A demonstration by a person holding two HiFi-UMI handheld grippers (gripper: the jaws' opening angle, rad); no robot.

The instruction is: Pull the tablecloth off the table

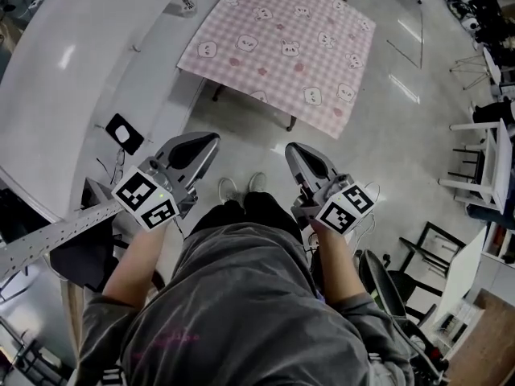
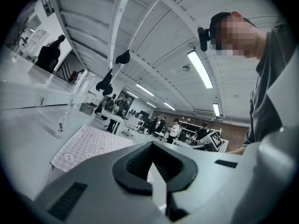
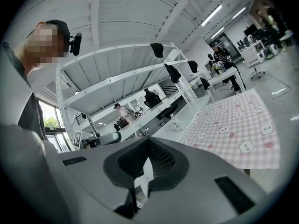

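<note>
A pink checked tablecloth (image 1: 282, 47) with small bear prints covers a small table ahead of me, its edges hanging over the sides. It also shows in the left gripper view as the tablecloth (image 2: 88, 143), low at the left, and in the right gripper view as the tablecloth (image 3: 233, 125), at the right. My left gripper (image 1: 193, 145) and right gripper (image 1: 308, 158) are held close to the person's body, well short of the cloth. Both are shut with nothing between the jaws, as seen at the left gripper (image 2: 150, 146) and the right gripper (image 3: 148, 143).
A long white counter (image 1: 72, 71) runs along the left, with a small bottle (image 1: 187, 5) near its far end. A perforated metal beam (image 1: 48, 244) crosses at lower left. Chairs and desks (image 1: 483, 159) stand at the right. The person's shoes (image 1: 240, 187) are on the grey floor.
</note>
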